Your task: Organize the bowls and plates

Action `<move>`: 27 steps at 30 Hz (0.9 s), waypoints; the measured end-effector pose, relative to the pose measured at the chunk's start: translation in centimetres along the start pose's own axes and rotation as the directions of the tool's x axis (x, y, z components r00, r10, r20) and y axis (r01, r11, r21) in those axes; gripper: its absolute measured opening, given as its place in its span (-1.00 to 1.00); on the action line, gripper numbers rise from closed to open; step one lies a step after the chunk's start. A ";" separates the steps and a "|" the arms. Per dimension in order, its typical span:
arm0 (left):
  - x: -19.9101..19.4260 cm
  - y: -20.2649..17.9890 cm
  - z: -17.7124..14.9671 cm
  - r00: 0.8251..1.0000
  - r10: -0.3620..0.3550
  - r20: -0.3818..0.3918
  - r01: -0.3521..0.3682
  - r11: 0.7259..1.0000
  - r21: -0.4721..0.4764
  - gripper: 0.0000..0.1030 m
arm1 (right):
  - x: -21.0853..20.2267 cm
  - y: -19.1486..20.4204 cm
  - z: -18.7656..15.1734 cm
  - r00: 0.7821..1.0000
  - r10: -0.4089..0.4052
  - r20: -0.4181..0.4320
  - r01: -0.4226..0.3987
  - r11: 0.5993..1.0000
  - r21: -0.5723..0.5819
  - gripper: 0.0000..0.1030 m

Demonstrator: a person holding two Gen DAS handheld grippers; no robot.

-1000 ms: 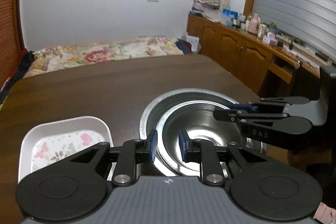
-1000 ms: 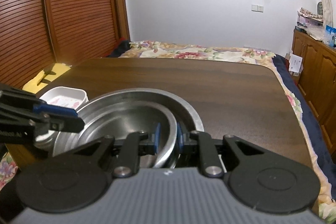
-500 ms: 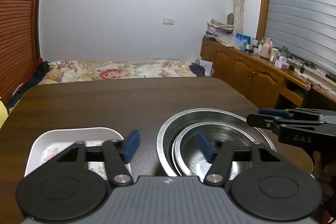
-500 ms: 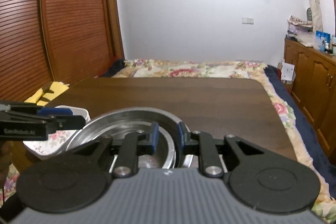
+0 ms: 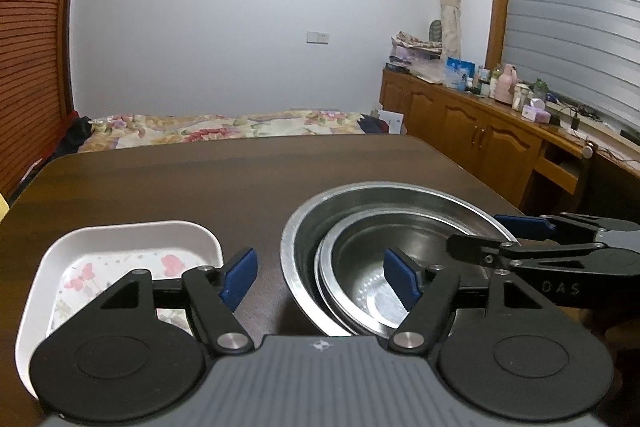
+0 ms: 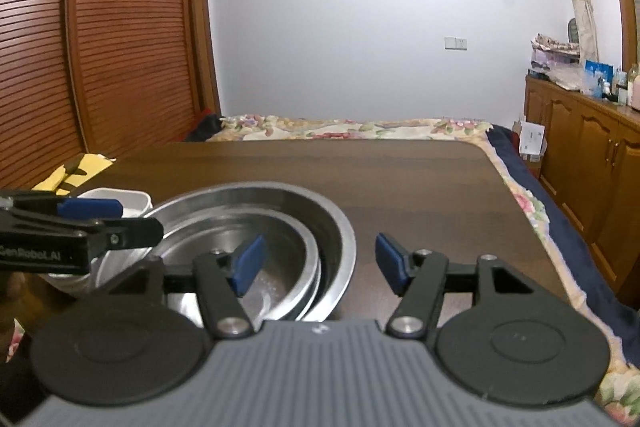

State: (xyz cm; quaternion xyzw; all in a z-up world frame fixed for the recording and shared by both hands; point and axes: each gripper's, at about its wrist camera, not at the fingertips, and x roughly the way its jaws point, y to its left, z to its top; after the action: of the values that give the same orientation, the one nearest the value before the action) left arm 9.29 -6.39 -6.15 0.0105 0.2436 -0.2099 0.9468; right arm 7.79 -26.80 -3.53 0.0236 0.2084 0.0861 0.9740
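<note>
Left wrist view shows our left tool (image 5: 320,277) released, straddling the near rim of the nested steel bowls (image 5: 376,259) on the desk (image 5: 240,171), white plate (image 5: 120,259) just left, right tool (image 6: 318,263) likewise released

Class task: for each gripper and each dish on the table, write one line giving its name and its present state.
Left gripper: open, holding nothing.
Right gripper: open, holding nothing.
Small steel bowl: upright, nested inside the large one.
Large steel bowl: upright on the table, holding the small bowl.
White floral plate: flat on the table, apart from the bowls.
</note>
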 end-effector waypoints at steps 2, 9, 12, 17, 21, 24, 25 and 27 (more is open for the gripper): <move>0.1 -0.1 -0.1 1.000 -0.008 -0.009 0.008 1.000 0.003 0.35 | 0.1 0.0 -0.3 1.000 0.006 -0.003 -0.006 1.000 0.010 0.34; 0.4 -0.3 -0.4 0.999 -0.022 -0.036 0.022 1.000 0.001 0.18 | 0.3 0.3 -1.1 1.000 0.027 -0.014 -0.026 0.999 0.040 0.38; 0.6 -0.4 -0.7 0.999 -0.020 -0.041 0.021 1.000 0.001 0.14 | 0.4 0.2 -1.2 0.999 0.033 -0.017 -0.032 0.998 0.055 0.38; 0.7 -0.5 -0.7 0.999 -0.013 -0.041 0.013 1.000 0.004 0.09 | 0.5 0.1 -1.4 0.999 0.038 -0.016 -0.037 0.997 0.075 0.38; 1.1 -0.5 -0.7 0.999 -0.007 -0.039 0.007 1.000 -0.008 -0.16 | 0.6 0.1 -1.5 0.999 0.047 -0.009 -0.047 0.995 0.083 0.30; 1.2 -0.3 -0.8 0.999 -0.016 -0.039 0.015 1.000 -0.017 -0.21 | 0.7 0.1 -1.6 0.998 0.055 -0.011 -0.054 0.995 0.085 0.08; 1.2 -0.3 -0.8 0.999 -0.016 -0.040 0.015 1.000 -0.015 -0.21 | 0.8 0.1 -1.7 0.998 0.056 -0.013 -0.054 0.995 0.088 0.04; 1.2 -0.4 -0.9 0.999 -0.012 -0.041 0.012 1.000 -0.006 -0.22 | 0.9 0.1 -1.8 0.998 0.059 -0.016 -0.057 0.994 0.095 -0.06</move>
State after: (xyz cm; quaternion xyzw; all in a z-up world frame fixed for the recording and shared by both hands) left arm 9.67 -7.11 -7.42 0.0107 0.2635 -0.2148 0.9404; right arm 7.83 -26.53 -5.53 0.0748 0.2203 0.1047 0.9669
